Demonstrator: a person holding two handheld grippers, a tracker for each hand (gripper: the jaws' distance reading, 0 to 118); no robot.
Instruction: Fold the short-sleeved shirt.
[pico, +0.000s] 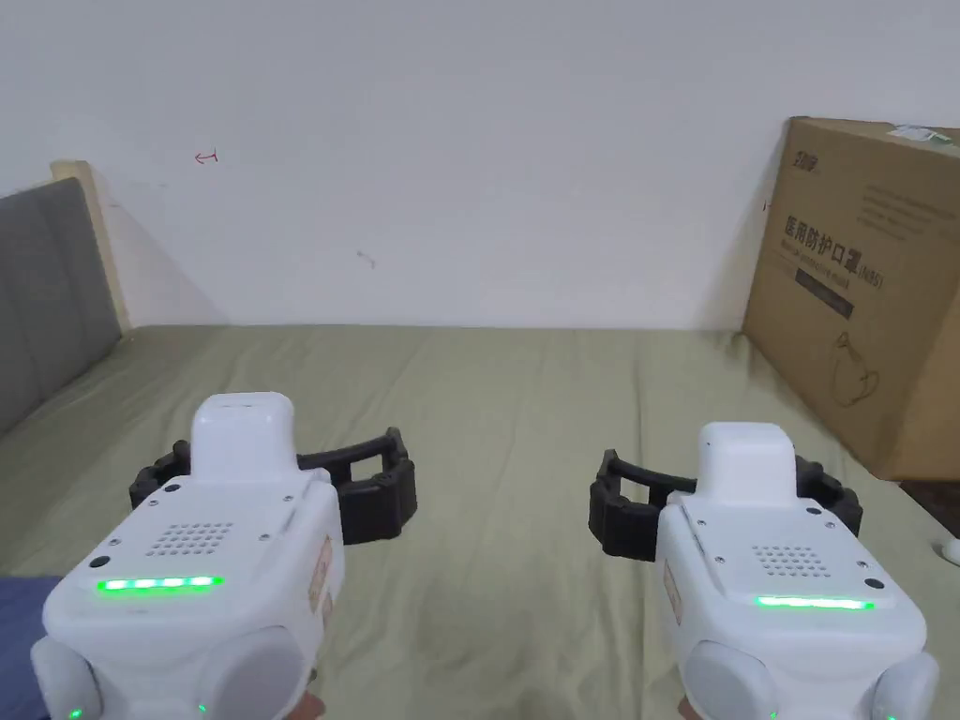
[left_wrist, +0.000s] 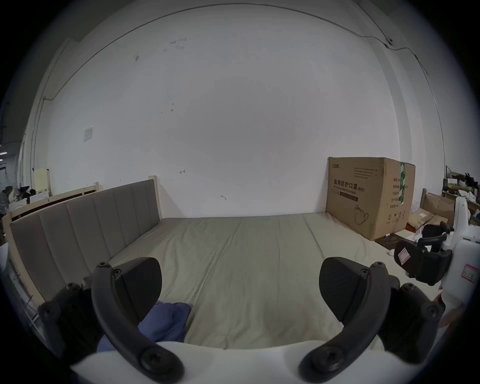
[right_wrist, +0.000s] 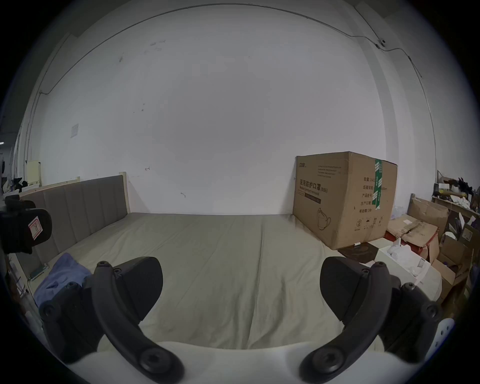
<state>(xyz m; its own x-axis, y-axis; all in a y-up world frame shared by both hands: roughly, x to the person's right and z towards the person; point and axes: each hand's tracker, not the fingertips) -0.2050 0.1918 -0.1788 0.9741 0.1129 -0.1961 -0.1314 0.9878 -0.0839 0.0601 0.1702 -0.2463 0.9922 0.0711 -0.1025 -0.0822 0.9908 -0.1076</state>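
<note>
Crumpled blue fabric shirt (left_wrist: 166, 322) is lying bunched at the grey padded headboard (left_wrist: 85, 220) end of the olive bedsheet (pico: 506, 412), while the left gripper (pico: 272, 483) and right gripper (pico: 727, 506) are hovering released, empty, seemingly readying to fetch it.

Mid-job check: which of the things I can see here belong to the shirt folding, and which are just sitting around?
For the job:
- blue shirt, bunched up at the bed's left edge
- left gripper, open, holding nothing
- right gripper, open, holding nothing
- green bed sheet, the folding surface

Just lying about:
- cardboard box on the bed's far right corner
- grey headboard
- boxes and clutter beyond the bed's right side
</note>
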